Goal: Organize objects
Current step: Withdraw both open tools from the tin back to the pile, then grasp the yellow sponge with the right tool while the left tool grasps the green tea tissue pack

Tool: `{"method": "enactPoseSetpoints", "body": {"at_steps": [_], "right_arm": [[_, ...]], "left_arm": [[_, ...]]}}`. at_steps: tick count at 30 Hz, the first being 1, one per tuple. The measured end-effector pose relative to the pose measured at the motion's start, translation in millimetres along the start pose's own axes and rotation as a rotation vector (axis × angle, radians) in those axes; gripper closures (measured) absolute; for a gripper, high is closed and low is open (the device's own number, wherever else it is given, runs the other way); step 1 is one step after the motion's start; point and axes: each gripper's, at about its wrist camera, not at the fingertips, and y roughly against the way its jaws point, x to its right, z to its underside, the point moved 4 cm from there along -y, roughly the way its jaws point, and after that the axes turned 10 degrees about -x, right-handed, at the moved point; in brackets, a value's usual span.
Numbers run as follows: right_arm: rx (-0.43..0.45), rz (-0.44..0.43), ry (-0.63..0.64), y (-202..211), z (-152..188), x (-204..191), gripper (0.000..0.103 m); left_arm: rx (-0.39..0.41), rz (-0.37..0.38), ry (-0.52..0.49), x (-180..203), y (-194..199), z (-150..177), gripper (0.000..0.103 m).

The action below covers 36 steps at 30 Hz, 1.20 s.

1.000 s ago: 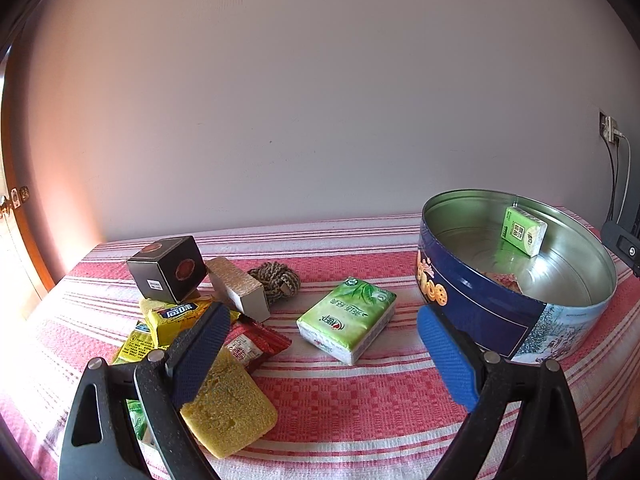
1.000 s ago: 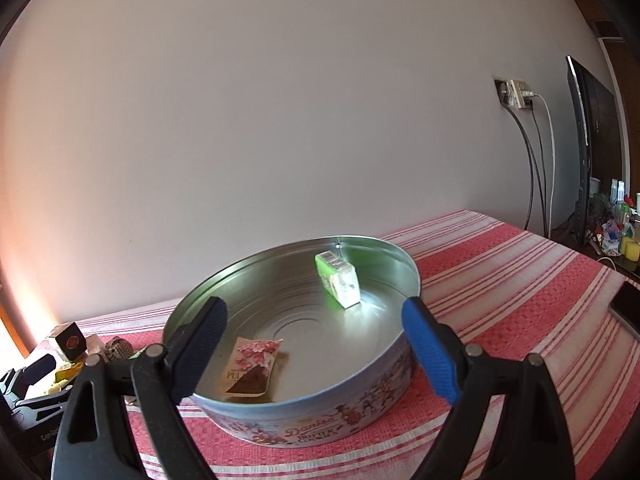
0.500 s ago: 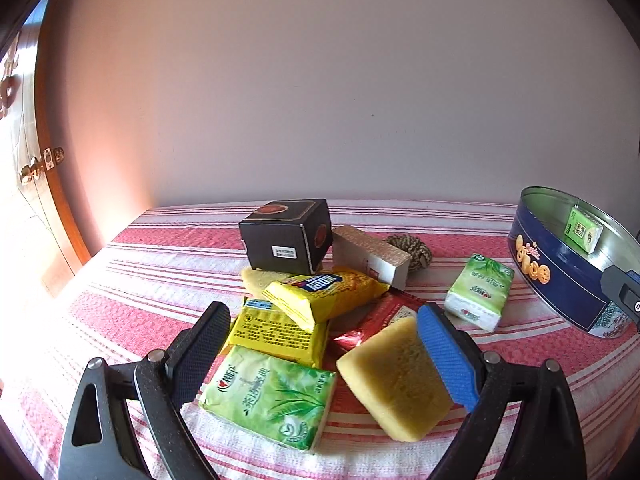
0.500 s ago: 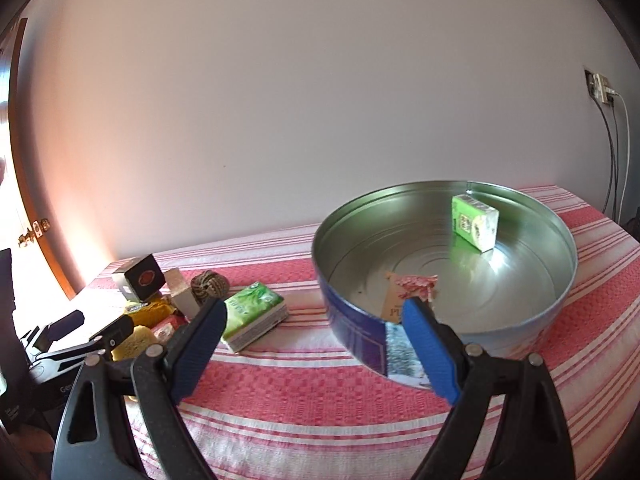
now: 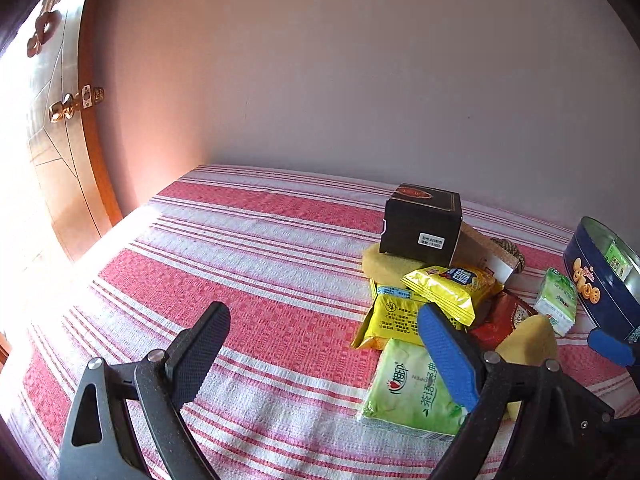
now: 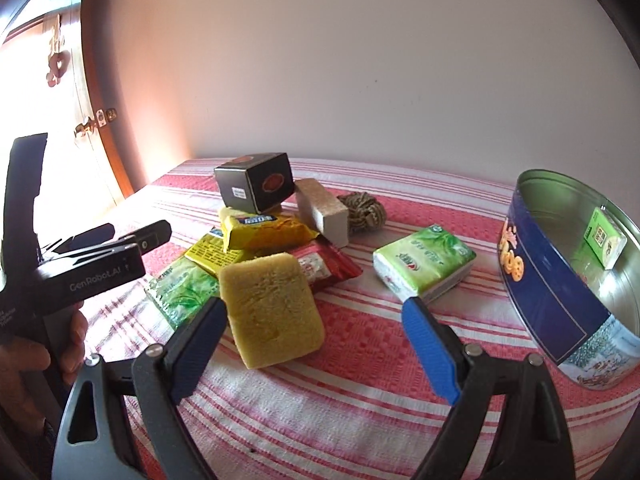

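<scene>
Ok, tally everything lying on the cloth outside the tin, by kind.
Green tissue packs: 2
Yellow sponges: 2
Yellow snack packets: 2
Red packet: 1
Black box: 1
Tan block: 1
Twine ball: 1
Total: 10

A wooden door with a brass knob adjoins a pale wall.

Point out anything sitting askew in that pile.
The black box is perched tilted atop a yellow sponge and snack packets instead of flat on the cloth. The nearer sponge also leans on the red packet.
</scene>
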Motion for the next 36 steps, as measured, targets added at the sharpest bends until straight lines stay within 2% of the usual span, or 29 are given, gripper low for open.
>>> {"method": "enactPoseSetpoints", "body": {"at_steps": [4, 7, 9, 14, 17, 19, 22, 25, 29, 31, 32, 33, 36], "right_arm": [[-0.074, -0.002, 0.043, -20.0, -3.5, -15.3, 0.014], [-0.111, -0.008, 0.075, -32.2, -5.7, -25.2, 0.026], [-0.139, -0.005, 0.091, -40.6, -6.3, -29.1, 0.040], [-0.122, -0.036, 0.041, -36.7, -6.4, -17.8, 0.046], [-0.066, -0.071, -0.031, -21.9, -4.4, 0.6, 0.047], [-0.011, -0.034, -0.068, -9.1, -3.4, 16.3, 0.047], [0.042, 0.024, -0.138, 6.3, -0.9, 42.3, 0.047], [0.035, 0.011, -0.221, 9.6, 1.6, 65.3, 0.047], [0.006, -0.048, -0.311, 7.5, 4.0, 82.8, 0.046], [-0.002, -0.060, -0.318, 7.2, 4.2, 83.7, 0.046], [0.001, -0.057, -0.311, 8.3, 4.3, 82.8, 0.046], [0.008, -0.049, -0.298, 9.8, 5.5, 80.9, 0.046], [0.038, -0.005, -0.247, 16.0, 4.9, 72.1, 0.046]], "left_arm": [[-0.012, 0.005, 0.004, -2.4, -2.2, 0.1, 0.007], [-0.015, 0.002, -0.024, 3.3, -2.9, 0.6, 0.007], [-0.017, 0.017, -0.041, 6.3, -3.3, 1.0, 0.007], [-0.007, 0.081, -0.096, 18.8, 0.9, 3.4, 0.007], [-0.016, 0.155, -0.146, 31.1, 2.7, 6.6, 0.007], [-0.035, 0.195, -0.199, 43.5, 2.1, 9.4, 0.007], [-0.066, 0.217, -0.279, 60.8, 0.1, 15.1, 0.007], [-0.130, 0.208, -0.305, 70.3, -11.7, 17.9, 0.007], [-0.215, 0.129, -0.306, 72.9, -30.9, 21.2, 0.007], [-0.240, 0.117, -0.302, 72.7, -35.6, 22.0, 0.007], [-0.251, 0.115, -0.296, 72.2, -38.1, 22.8, 0.010], [-0.262, 0.116, -0.289, 71.1, -40.3, 22.8, 0.019], [-0.269, 0.125, -0.267, 67.0, -42.0, 23.8, 0.028]]}}
